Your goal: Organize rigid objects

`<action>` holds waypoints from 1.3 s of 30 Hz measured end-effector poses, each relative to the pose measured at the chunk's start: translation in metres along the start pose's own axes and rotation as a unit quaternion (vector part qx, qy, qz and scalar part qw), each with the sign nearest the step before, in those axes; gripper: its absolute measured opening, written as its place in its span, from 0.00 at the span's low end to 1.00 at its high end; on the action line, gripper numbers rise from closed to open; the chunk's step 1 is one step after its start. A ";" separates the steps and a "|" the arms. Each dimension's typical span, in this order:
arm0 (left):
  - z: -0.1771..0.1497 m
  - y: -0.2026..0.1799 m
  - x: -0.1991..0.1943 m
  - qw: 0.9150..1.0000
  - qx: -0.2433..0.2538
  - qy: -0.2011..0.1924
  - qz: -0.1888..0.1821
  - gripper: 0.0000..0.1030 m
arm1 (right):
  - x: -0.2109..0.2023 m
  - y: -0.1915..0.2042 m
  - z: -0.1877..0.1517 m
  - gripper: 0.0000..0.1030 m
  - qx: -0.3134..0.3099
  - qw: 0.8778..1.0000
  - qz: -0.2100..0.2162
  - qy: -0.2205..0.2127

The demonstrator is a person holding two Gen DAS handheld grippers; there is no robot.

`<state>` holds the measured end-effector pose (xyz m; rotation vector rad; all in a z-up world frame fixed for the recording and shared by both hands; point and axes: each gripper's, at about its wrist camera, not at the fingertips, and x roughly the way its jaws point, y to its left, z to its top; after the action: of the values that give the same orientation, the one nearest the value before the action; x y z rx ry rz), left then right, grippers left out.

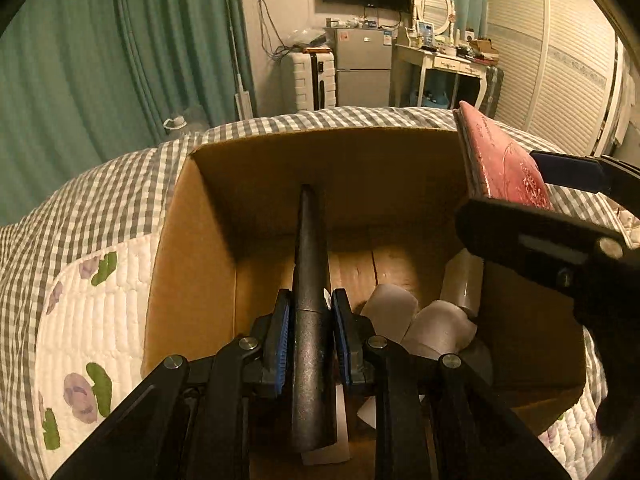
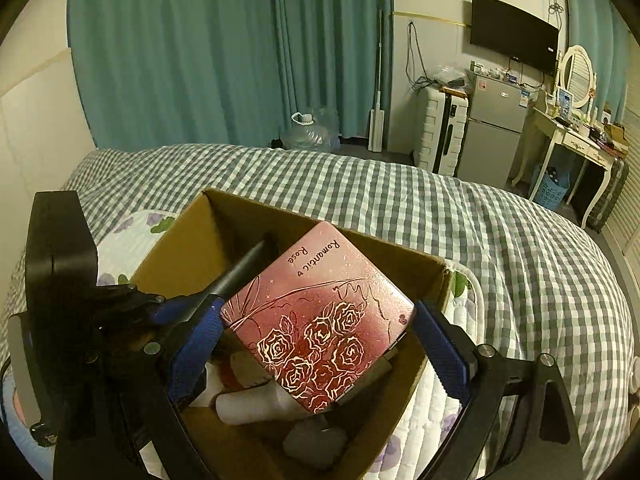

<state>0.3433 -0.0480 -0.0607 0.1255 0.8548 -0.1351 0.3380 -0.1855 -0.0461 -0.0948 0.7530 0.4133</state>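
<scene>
Left gripper (image 1: 308, 332) clamped on dark tapered rod (image 1: 310, 280) over cardboard box (image 1: 192, 248) on the bed; right gripper (image 2: 320, 344) spread wide, gripping pink case (image 2: 320, 320) lettered "Romantic Rose" above same box; lettering readable only in right view; white bottles (image 1: 436, 328) inside

A gingham bedspread (image 2: 360, 200), teal curtains (image 2: 180, 52), a wall television (image 2: 514, 32) (dark) and small fridge (image 2: 496, 128).

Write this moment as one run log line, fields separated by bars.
left gripper: shut on dark tapered rod | right gripper: shut on pink rose-printed tin | both over open cardboard box
</scene>
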 end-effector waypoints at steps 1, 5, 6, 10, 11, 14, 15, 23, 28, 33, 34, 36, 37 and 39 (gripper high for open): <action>0.001 0.000 -0.001 1.000 0.001 0.001 0.001 0.24 | -0.001 0.000 0.000 0.91 0.001 1.000 0.000 0.000; 0.006 0.002 -0.021 1.000 0.013 -0.019 0.012 0.26 | -0.012 -0.002 0.005 0.91 0.010 1.000 0.012 -0.004; 0.009 0.005 -0.030 0.999 0.012 -0.027 0.015 0.31 | -0.016 -0.001 0.009 0.91 0.009 1.000 0.012 -0.007; 0.017 0.020 -0.047 0.999 -0.004 -0.039 0.030 0.35 | -0.027 0.000 0.022 0.92 0.009 1.000 0.002 -0.019; 0.018 0.024 -0.050 0.999 -0.009 -0.042 0.032 0.35 | -0.026 0.000 0.024 0.92 0.011 1.000 0.002 -0.019; 0.016 0.035 -0.054 0.998 -0.022 -0.043 0.039 0.35 | -0.016 0.005 0.027 0.92 0.009 1.000 -0.005 -0.011; 0.015 0.038 -0.054 0.998 -0.023 -0.043 0.039 0.35 | -0.012 0.007 0.027 0.92 0.006 1.000 -0.007 -0.009; 0.002 0.049 -0.055 0.998 -0.024 -0.042 0.046 0.35 | 0.024 0.016 0.014 0.93 -0.003 1.000 -0.022 0.020; 0.004 0.048 -0.070 0.997 -0.028 -0.046 0.049 0.35 | 0.009 0.013 0.020 0.93 0.009 0.999 -0.051 0.005; 0.014 0.040 -0.114 0.995 -0.037 -0.073 0.051 0.35 | -0.054 0.013 0.035 0.93 0.026 0.997 -0.059 -0.033; 0.018 0.037 -0.132 0.994 -0.038 -0.085 0.050 0.35 | -0.071 0.015 0.037 0.93 0.024 0.997 -0.064 -0.043; 0.024 0.033 -0.158 0.993 -0.038 -0.102 0.052 0.42 | -0.107 0.018 0.042 0.93 0.016 0.994 -0.082 -0.063; 0.026 0.030 -0.176 0.991 -0.039 -0.115 0.059 0.52 | -0.125 0.020 0.043 0.93 0.015 0.993 -0.090 -0.073; 0.028 0.025 -0.201 0.988 -0.044 -0.136 0.066 0.54 | -0.160 0.022 0.044 0.93 0.013 0.991 -0.098 -0.088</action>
<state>0.2381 -0.0139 0.1114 0.0787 0.5770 0.0108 0.2531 -0.2078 0.0965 -0.1045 0.5682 0.2217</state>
